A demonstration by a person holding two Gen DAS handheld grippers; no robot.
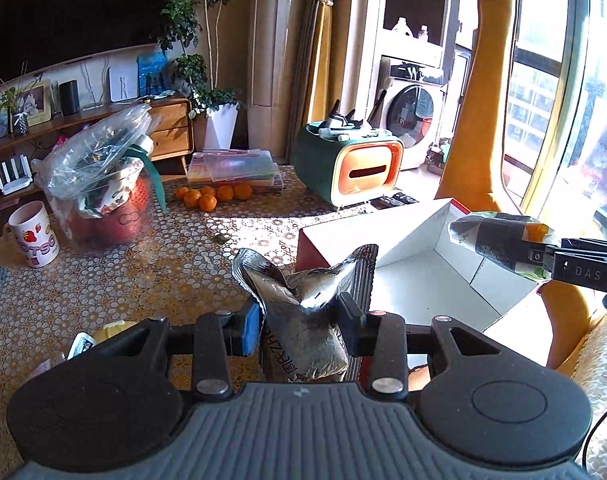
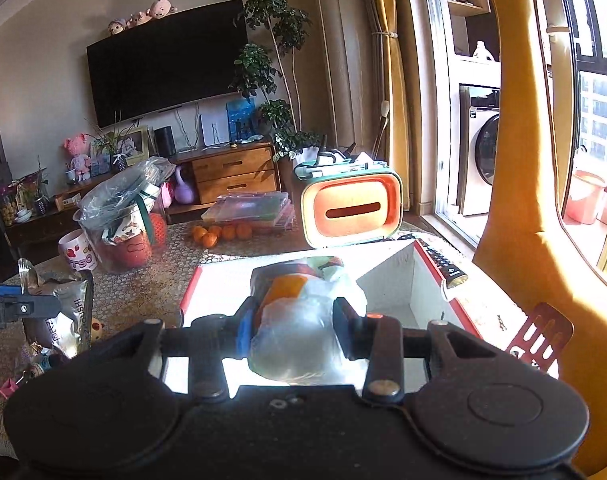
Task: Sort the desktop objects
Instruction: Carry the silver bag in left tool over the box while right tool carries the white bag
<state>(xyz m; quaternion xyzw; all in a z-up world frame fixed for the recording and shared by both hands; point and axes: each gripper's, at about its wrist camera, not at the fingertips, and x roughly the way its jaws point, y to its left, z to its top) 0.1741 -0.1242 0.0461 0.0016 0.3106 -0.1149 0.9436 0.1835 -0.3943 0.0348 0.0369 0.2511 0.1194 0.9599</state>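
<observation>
My left gripper [image 1: 299, 322] is shut on a silver foil snack bag [image 1: 307, 300], held just left of an open white box with red outer sides [image 1: 415, 276]. From the right wrist view, the same bag [image 2: 65, 312] hangs at the far left with the left gripper [image 2: 27, 308] on it. My right gripper [image 2: 293, 320] is shut on a plastic-wrapped packet with orange and dark print [image 2: 299, 312], held over the white box [image 2: 399, 280]. In the left wrist view that packet [image 1: 491, 240] and the right gripper [image 1: 543, 258] hover above the box's far right.
On the patterned tabletop [image 1: 103, 280] stand a strawberry mug [image 1: 33, 236], a clear tub stuffed with bags [image 1: 99, 196], several oranges [image 1: 211, 196], flat plastic cases [image 1: 233, 168] and a green-orange tissue box [image 1: 351, 168]. A remote [image 2: 443, 262] lies behind the box. A yellow giraffe-shaped chair [image 2: 519, 200] stands right.
</observation>
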